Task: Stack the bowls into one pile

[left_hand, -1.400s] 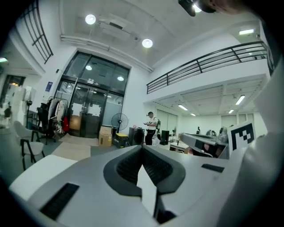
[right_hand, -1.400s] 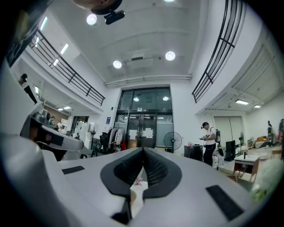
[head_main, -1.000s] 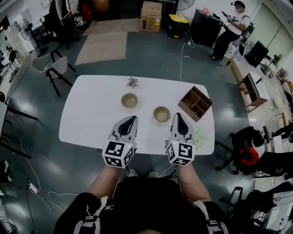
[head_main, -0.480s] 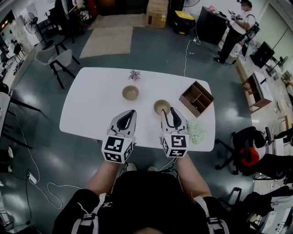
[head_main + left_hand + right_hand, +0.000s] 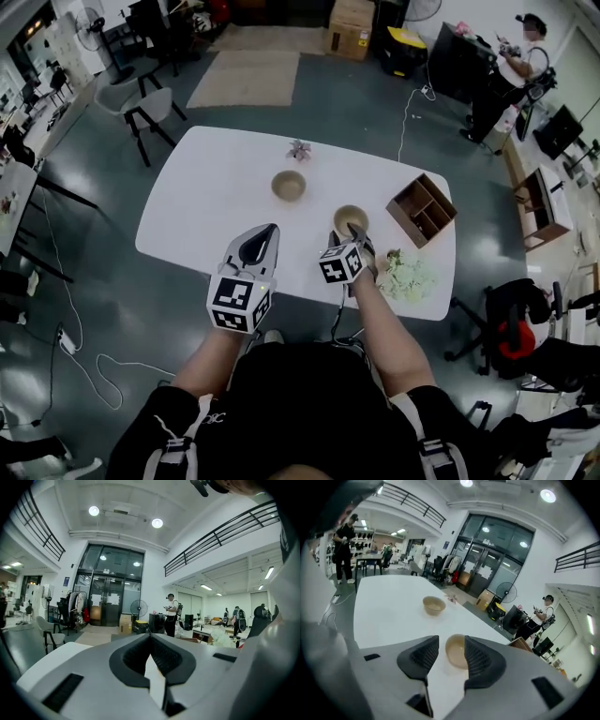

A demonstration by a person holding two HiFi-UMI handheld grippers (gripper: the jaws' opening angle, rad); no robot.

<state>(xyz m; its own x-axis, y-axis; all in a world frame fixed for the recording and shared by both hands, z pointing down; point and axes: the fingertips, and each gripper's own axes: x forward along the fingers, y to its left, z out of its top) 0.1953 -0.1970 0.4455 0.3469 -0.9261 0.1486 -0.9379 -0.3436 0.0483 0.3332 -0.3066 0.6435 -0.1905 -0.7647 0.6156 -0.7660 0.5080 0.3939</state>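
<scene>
The bowls are two, both light tan and empty, and they stand apart on the white table (image 5: 202,202). The far bowl (image 5: 289,185) is near the middle of the table. The near bowl (image 5: 351,220) stands closer to the person, a little to the right, and beside it, further right, is a wooden box (image 5: 422,209) with compartments. A small flower (image 5: 299,148) lies beyond the far bowl, and a pale green crumpled thing (image 5: 409,274) lies near the front right edge.

The right gripper (image 5: 355,234) points downward at the near bowl, with its tips just at the rim on the person's side. Its fingers (image 5: 419,656) are opening and already stand wide. In the right gripper view the near bowl (image 5: 457,651) shows in the gap between them, but neither pad presses on it.

The left gripper (image 5: 268,229) hangs over the front part of the table, well apart from both bowls. Its fingers (image 5: 133,656) are together at the tips, with nothing between them.
</scene>
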